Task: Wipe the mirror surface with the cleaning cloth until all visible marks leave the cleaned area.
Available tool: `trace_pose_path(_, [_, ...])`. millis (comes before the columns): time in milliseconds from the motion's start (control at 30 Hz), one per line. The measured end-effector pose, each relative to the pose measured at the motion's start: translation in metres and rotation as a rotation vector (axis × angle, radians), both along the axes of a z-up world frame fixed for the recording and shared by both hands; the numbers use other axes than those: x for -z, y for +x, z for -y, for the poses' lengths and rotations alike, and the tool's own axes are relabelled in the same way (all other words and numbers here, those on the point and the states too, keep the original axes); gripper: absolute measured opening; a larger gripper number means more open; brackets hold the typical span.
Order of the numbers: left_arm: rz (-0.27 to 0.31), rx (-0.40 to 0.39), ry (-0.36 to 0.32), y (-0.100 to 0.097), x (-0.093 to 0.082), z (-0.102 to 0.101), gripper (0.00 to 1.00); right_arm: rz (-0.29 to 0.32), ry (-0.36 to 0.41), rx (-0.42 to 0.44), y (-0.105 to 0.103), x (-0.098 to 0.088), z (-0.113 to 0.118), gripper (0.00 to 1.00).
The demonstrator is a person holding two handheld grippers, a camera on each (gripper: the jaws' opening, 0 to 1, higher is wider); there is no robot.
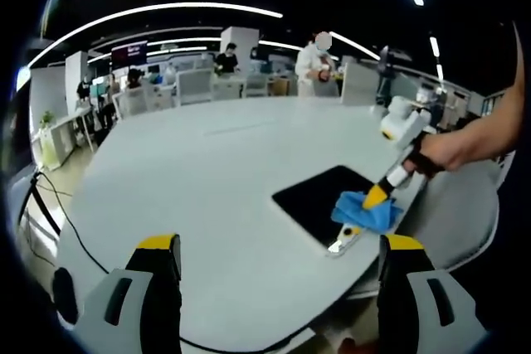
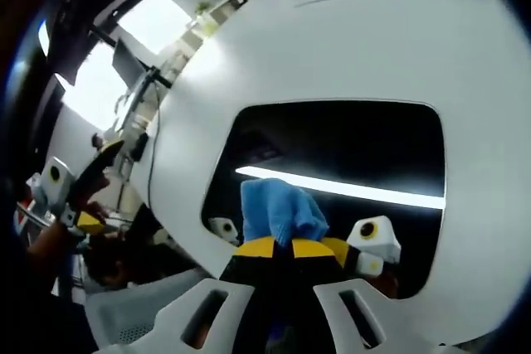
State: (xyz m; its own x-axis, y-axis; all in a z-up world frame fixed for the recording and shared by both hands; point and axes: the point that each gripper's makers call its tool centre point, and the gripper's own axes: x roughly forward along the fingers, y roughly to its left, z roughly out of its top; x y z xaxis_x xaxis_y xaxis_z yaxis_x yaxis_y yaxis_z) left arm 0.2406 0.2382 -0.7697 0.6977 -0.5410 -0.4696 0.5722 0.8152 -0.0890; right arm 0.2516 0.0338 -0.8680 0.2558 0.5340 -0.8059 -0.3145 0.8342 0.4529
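Observation:
The mirror (image 1: 314, 198) is a dark rounded rectangle lying flat on the white table (image 1: 207, 180), near its front right edge. A blue cleaning cloth (image 1: 371, 211) rests on the mirror's near right corner. A hand holds my right gripper (image 1: 377, 197) down onto the cloth, shut on it. My left gripper (image 1: 280, 248) hovers in front of the table with its yellow-tipped jaws wide apart and nothing between them. In the right gripper view the right gripper (image 2: 286, 248) pinches the cloth (image 2: 278, 207) over the mirror (image 2: 348, 143), which reflects a ceiling light strip. The left gripper (image 2: 94, 185) shows at the left edge.
A black cable (image 1: 62, 221) hangs off the table's left side. People (image 1: 315, 64), desks and white chairs (image 1: 192, 86) fill the far room. The table's rounded edge (image 1: 431, 246) runs just beyond the mirror's near corner.

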Motion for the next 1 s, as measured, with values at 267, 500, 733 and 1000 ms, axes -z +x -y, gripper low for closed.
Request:
trace_pose_path(267, [-0.003, -0.028, 0.005, -0.004, 0.0, 0.01, 1.0, 0.001, -0.003, -0.018, -0.001, 0.0, 0.015, 0.0])
trace_pose_path(500, [0.007, -0.058, 0.014, -0.005, -0.004, 0.014, 1.0, 0.002, -0.012, -0.053, -0.001, 0.0, 0.02, 0.0])
trace_pose_path(733, [-0.003, -0.066, 0.024, -0.008, 0.0, 0.013, 1.0, -0.004, -0.007, -0.061, -0.002, -0.001, 0.025, 0.0])
trace_pose_path(1000, [0.002, -0.083, 0.024, -0.007, -0.002, 0.01, 1.0, -0.012, -0.012, -0.08, 0.0, 0.001, 0.024, 0.0])
